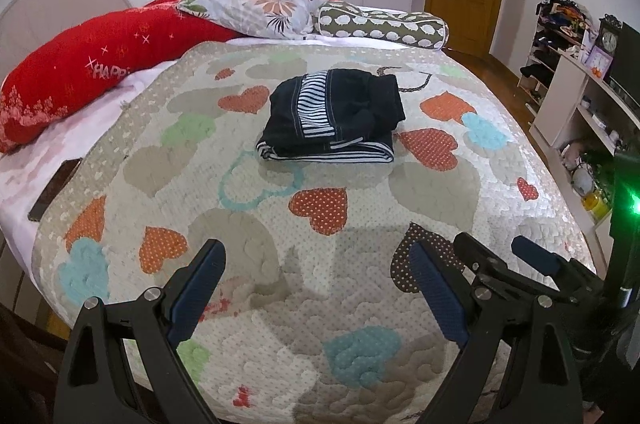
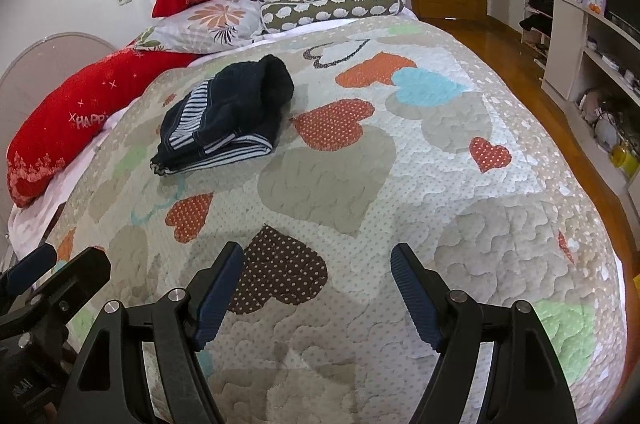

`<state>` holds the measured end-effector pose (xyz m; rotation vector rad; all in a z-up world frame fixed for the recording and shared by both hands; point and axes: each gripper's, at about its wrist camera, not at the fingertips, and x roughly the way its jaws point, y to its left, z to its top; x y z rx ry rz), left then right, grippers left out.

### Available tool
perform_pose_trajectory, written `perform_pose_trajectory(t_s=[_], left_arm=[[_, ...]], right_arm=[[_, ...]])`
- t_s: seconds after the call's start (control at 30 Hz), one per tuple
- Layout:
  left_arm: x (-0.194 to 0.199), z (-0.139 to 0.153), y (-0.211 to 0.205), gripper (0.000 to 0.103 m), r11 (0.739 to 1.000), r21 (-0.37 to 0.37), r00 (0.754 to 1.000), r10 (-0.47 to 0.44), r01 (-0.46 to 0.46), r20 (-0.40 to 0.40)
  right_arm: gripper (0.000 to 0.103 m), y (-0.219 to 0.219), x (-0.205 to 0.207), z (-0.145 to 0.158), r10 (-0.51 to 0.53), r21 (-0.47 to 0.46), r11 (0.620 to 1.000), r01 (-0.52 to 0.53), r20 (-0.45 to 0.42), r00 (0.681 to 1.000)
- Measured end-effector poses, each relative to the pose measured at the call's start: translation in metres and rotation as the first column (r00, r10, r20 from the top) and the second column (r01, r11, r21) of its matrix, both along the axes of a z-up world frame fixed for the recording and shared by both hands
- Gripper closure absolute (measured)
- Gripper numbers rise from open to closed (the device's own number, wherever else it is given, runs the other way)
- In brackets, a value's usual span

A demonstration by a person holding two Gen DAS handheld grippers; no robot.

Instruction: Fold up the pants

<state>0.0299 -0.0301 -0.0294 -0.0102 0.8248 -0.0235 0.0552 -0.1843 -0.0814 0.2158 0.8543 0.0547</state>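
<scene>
On the quilt (image 1: pixel 360 160), mid-bed, pants (image 1: pixel 332 116) sit as a compact folded stack, below the pillows (image 1: pixel 256 8). Left gripper (image 1: pixel 316 288) jaws wide, nothing between them, well short of the pants. Right gripper (image 2: pixel 318 288) same: wide, empty, pants up-left of it. Folding looks done. Next move, if any: tidy the bulging top layer or back off.

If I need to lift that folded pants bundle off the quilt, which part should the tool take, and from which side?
Probably take the near striped edge of the pants, coming in low from the side facing the tools. There the layers lie flat and stacked in a thin, even edge on the quilt, so one pinch could catch them all. The far end bulges into a thick dark roll, likely too bulky to grip well.
</scene>
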Motion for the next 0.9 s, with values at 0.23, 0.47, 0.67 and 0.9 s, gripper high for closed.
perform_pose_trajectory(t_s=[0.23, 0.47, 0.67, 0.9], left_arm=[[0.003, -0.003, 0.007, 0.011, 1.0, -0.021, 1.0, 0.01, -0.01, -0.004], [0.004, -0.005, 0.017, 0.011, 0.998, -0.06, 1.0, 0.014, -0.014, 0.0], [-0.009, 0.007, 0.026, 0.011, 0.996, -0.089, 0.993, 0.027, -0.016, 0.119], [-0.055, 0.051, 0.033, 0.0, 0.996, -0.054, 0.877, 0.094, -0.077, 0.471]], right_arm=[[0.023, 0.007, 0.003, -0.003, 0.013, -0.02, 1.0, -0.014, -0.017, 1.0], [0.023, 0.015, 0.004, -0.005, 0.026, -0.047, 0.999, -0.027, -0.026, 0.999], [0.023, 0.024, 0.002, -0.004, 0.04, -0.073, 0.996, -0.041, -0.017, 0.999], [0.023, 0.033, -0.001, 0.001, 0.056, -0.098, 0.994, -0.055, 0.013, 0.998]])
